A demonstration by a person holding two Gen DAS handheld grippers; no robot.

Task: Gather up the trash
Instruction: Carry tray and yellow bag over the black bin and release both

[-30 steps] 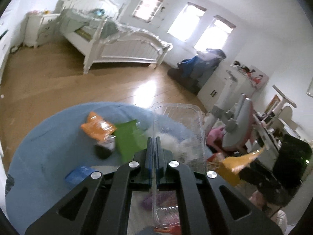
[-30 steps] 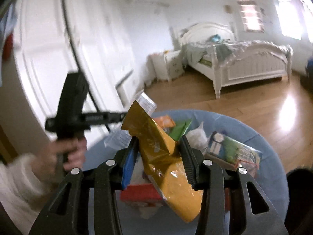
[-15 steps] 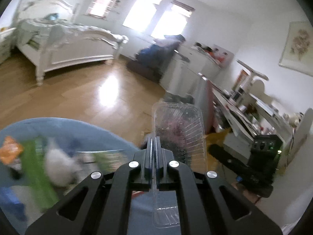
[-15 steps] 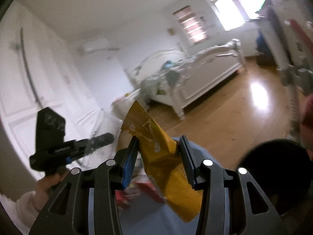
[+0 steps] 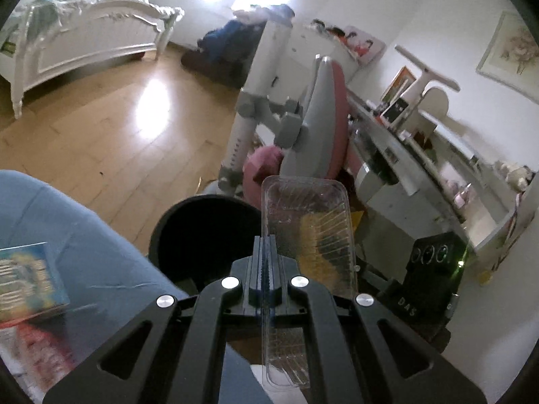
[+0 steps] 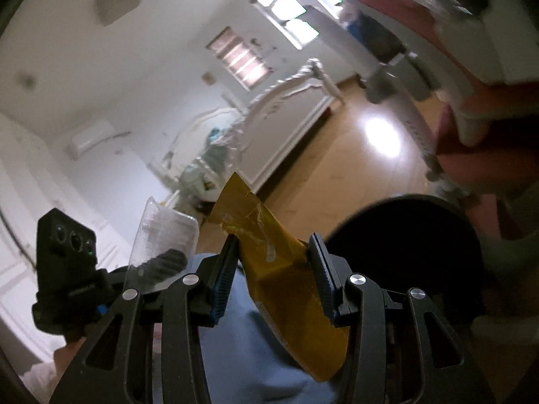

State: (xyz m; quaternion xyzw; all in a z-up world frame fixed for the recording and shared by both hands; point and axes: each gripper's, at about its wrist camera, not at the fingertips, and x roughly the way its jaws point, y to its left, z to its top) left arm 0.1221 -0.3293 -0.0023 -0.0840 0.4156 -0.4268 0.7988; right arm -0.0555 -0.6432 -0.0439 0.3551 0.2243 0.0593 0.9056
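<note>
My left gripper (image 5: 268, 247) is shut on the edge of a clear plastic tray (image 5: 306, 222), which sticks out ahead and to the right of the jaws. Just beyond it, beside the blue table (image 5: 84, 245), stands a round black bin (image 5: 202, 235). In the right wrist view my right gripper (image 6: 274, 252) is shut on a crumpled yellow snack bag (image 6: 286, 289), held above the table edge with the black bin (image 6: 404, 245) close at the right. The left gripper (image 6: 67, 269) with the clear tray (image 6: 161, 239) shows at the left there.
A printed blue packet (image 5: 27, 279) lies on the table at the left. A grey and pink chair (image 5: 313, 118) stands behind the bin, with a cluttered white desk (image 5: 421, 168) to the right. Wooden floor and a white bed (image 5: 84, 40) lie further back.
Both grippers have swung right, away from the littered table top, toward the black bin, each keeping its load. The right gripper has rolled, so its view now tilts.
</note>
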